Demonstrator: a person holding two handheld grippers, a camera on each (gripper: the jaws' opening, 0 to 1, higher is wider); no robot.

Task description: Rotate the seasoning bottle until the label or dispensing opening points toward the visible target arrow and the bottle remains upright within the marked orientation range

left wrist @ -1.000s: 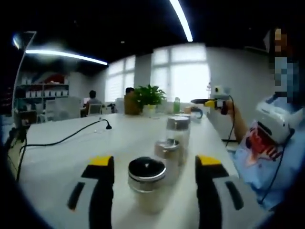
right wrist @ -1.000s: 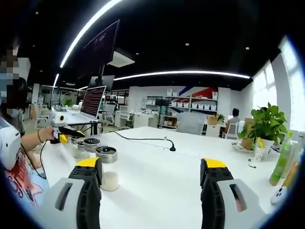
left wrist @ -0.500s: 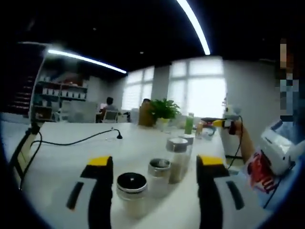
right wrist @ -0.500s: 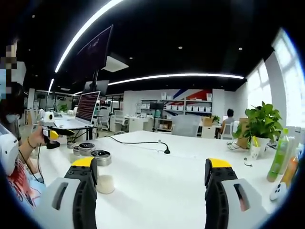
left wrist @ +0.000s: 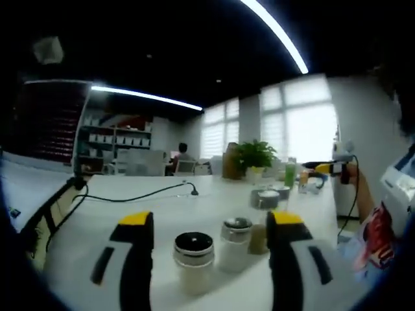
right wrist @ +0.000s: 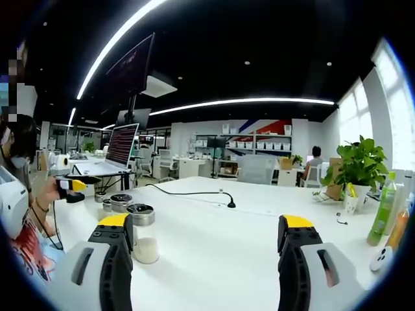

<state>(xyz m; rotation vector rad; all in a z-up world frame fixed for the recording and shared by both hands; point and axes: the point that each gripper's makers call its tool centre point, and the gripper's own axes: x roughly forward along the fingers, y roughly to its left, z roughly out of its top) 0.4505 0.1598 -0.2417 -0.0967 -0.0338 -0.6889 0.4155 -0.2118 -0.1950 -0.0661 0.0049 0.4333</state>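
Left gripper (left wrist: pixel 206 249) is wide open over the white table (left wrist: pixel 110 214), and the nearest seasoning bottle (left wrist: pixel 193 260) stands upright right between its yellow-tipped jaws, touched by neither. Just beyond it, a second jar (left wrist: pixel 235 243) is upright too, and a third jar (left wrist: pixel 266 217) sits further back. A black cable (left wrist: pixel 139 192) snakes across the tabletop, with a potted plant (left wrist: pixel 254 159) at the far end. Over in the right gripper view, the right gripper (right wrist: pixel 207 249) also gapes wide, nothing between its jaws; the bottle row (right wrist: pixel 144 230) sits just beside its left jaw. A green bottle (right wrist: pixel 381 208) stands far right.
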